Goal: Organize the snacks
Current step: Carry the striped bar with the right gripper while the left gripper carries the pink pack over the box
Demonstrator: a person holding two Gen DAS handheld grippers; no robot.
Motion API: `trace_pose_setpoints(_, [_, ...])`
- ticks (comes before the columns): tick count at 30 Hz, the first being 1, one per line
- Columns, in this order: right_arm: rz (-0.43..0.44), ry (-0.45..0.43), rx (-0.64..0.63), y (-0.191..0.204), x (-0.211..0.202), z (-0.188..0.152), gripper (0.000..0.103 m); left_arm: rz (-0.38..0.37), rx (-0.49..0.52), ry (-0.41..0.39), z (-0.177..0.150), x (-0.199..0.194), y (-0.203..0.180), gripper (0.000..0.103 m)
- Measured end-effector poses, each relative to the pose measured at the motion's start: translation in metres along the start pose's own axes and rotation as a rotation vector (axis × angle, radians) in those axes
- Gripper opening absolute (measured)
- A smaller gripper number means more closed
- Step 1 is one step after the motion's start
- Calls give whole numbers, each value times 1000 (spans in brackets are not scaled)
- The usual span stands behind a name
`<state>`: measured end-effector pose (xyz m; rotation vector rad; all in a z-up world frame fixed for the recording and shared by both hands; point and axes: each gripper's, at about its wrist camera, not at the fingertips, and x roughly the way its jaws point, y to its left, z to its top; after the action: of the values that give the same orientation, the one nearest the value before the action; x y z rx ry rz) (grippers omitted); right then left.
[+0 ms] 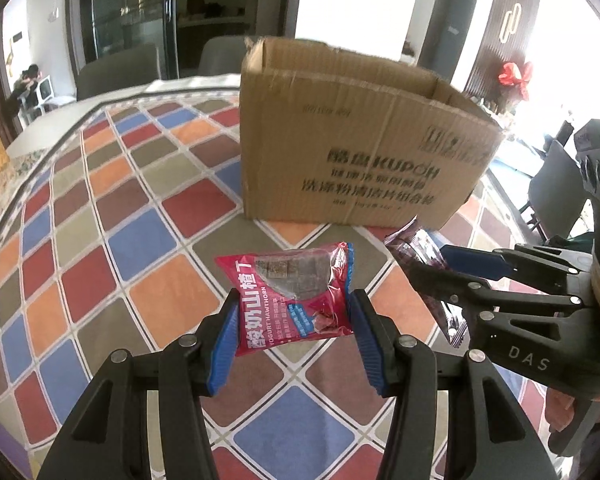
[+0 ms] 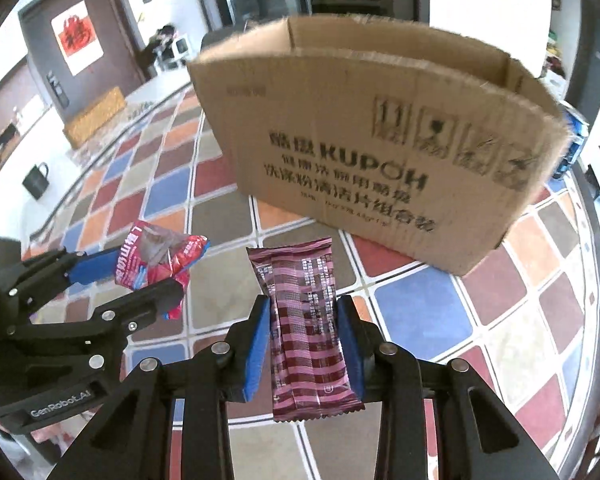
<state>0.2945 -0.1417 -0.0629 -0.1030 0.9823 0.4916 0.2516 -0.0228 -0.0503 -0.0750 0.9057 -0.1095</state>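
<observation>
At lower centre, the right gripper (image 2: 303, 332) pinches a maroon striped bar (image 2: 306, 328) lengthwise toward the cardboard box (image 2: 380, 152), tilted downward, while the left gripper (image 1: 292, 336) clamps a red hawthorn packet (image 1: 290, 296), seemingly crosswise.

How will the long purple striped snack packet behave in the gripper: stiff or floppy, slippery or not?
The purple striped packet probably stays fairly stiff: it stands straight between the right gripper pads, not drooping. Its glossy film looks slippery, so it might slide. It seems light, since a narrow pinch carries it above the tablecloth.
</observation>
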Motion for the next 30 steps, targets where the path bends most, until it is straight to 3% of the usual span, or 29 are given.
trace_pose_setpoints(13, [-51,-196,88,-5,-73,7,35,-17,67,-154,34,-51,-13,52])
trace_pose_setpoints(30, [-143,-357,102,0,-120,53,35,1,130,-288,105,-77,-16,52])
